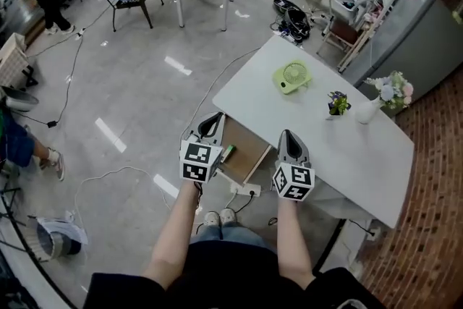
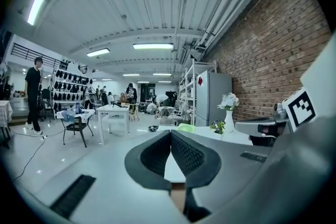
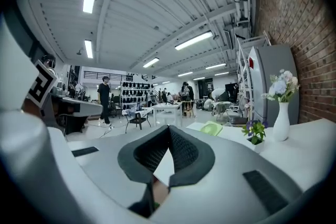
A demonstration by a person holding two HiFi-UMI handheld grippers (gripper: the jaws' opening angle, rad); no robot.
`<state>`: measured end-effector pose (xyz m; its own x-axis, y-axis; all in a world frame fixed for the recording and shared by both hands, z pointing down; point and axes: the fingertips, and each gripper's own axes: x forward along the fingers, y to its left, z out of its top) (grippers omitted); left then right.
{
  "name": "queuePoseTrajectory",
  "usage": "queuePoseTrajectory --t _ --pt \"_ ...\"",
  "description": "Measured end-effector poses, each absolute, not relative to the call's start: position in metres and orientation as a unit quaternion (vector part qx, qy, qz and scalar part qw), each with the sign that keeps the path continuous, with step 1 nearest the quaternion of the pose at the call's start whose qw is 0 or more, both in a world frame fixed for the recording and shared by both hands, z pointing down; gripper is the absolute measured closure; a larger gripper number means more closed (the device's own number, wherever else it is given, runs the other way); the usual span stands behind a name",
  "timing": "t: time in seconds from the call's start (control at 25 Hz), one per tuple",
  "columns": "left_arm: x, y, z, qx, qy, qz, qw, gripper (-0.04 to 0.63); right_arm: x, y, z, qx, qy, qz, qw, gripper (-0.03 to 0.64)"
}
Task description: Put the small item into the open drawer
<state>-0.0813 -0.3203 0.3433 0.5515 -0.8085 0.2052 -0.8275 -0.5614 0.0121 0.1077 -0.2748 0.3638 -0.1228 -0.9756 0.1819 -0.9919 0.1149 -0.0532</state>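
A wooden drawer (image 1: 246, 148) stands pulled out from the near left edge of the white table (image 1: 340, 148). A small green item (image 1: 228, 153) lies inside it near its left side. My left gripper (image 1: 210, 119) hovers over the drawer's left edge, jaws shut and empty; in the left gripper view its pads (image 2: 181, 155) meet with nothing between them. My right gripper (image 1: 287, 135) hangs over the table edge just right of the drawer, also shut and empty, and in the right gripper view its pads (image 3: 181, 149) touch.
On the table stand a green fan (image 1: 291, 76), a small potted plant (image 1: 337, 103) and a white vase of flowers (image 1: 376, 106). A power strip (image 1: 244, 189) and cables lie on the floor under the drawer. A grey fridge (image 1: 427, 32) stands behind the table.
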Motion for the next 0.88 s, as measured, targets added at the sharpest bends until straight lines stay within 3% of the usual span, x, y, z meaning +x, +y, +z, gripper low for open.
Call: queuePoseTrajectory --t 0.32,0.88 --pt "-0.082 -0.308 0.32 0.884 -0.459 0.08 0.03 0.574 0.122 -0.264 0.32 0.675 -0.736 0.046 0.019 0.615" --pt "-0.071 -0.311 0.319 0.886 -0.456 0.081 0.031 0.574 0.128 -0.266 0.32 0.67 -0.741 0.046 0.025 0.617"
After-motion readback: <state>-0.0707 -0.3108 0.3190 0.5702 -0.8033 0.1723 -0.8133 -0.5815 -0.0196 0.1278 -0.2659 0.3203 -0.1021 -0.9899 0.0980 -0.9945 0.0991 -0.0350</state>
